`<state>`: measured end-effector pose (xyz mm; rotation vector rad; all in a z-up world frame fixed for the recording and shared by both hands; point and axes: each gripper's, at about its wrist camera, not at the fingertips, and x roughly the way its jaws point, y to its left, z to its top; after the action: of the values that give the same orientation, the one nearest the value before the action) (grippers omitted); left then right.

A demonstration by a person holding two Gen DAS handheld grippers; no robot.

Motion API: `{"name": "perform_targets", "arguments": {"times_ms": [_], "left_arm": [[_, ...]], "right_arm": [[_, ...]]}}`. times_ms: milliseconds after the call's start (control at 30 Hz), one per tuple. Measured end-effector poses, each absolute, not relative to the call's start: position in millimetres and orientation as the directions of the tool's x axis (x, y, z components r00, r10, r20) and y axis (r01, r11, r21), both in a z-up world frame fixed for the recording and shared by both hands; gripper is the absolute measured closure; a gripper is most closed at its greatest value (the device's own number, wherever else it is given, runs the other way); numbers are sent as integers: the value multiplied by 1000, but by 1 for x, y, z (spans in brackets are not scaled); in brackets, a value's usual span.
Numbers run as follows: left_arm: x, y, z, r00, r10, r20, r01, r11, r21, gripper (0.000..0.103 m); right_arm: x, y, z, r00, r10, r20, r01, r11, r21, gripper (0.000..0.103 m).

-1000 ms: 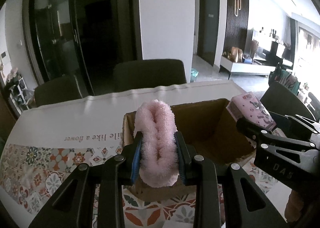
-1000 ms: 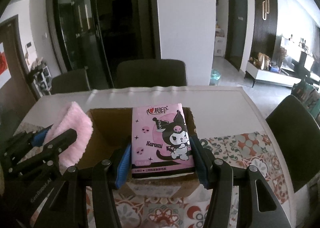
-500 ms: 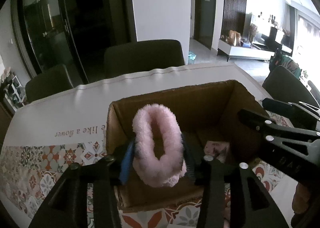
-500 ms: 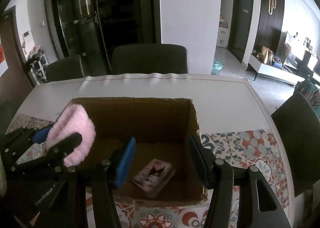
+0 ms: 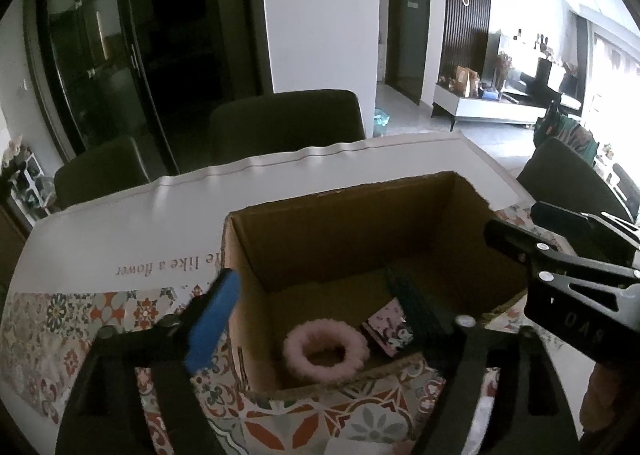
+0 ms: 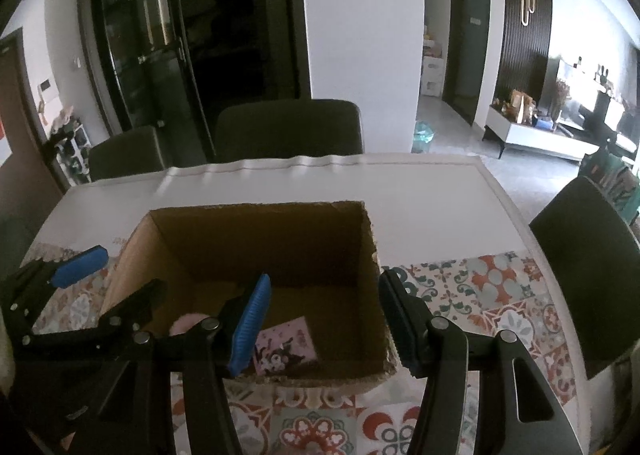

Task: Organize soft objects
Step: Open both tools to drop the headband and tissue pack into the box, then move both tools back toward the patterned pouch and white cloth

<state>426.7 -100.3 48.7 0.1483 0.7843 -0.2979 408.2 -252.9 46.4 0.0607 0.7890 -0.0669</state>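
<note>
Pink fluffy ring [image 5: 325, 352]: lies flat on the floor of the cardboard box [image 5: 360, 231], hole facing up, at the box's near-left corner; round, so no clear long axis.
Pink tissue pack [image 6: 286, 347]: flat on the box floor just right of the ring, long axis running diagonally.
Left gripper [image 5: 316, 315]: jaws just opened wide, nothing between them.
Right gripper [image 6: 324, 323]: jaws apart, empty, over the box's near edge.
</note>
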Motion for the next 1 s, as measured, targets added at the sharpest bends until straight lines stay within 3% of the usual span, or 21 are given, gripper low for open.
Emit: {"name": "perform_targets", "arguments": {"times_ms": [267, 600, 733, 1000], "left_arm": [[417, -100, 79, 673, -212, -708, 322, 946, 23, 16], [365, -92, 113, 747, -180, -640, 275, 960, 52, 16], [344, -86, 120, 771, -168, -614, 246, 968, 44, 16], [301, -74, 119, 814, -144, -563, 200, 979, 39, 16]], "right_arm": [[395, -255, 74, 723, -63, -688, 115, 993, 30, 43], [358, -255, 107, 760, -68, -646, 126, 991, 43, 43], [336, -251, 115, 781, -63, -621, 119, 992, 49, 38], [300, -242, 117, 806, -47, -590, 108, 992, 67, 38]]}}
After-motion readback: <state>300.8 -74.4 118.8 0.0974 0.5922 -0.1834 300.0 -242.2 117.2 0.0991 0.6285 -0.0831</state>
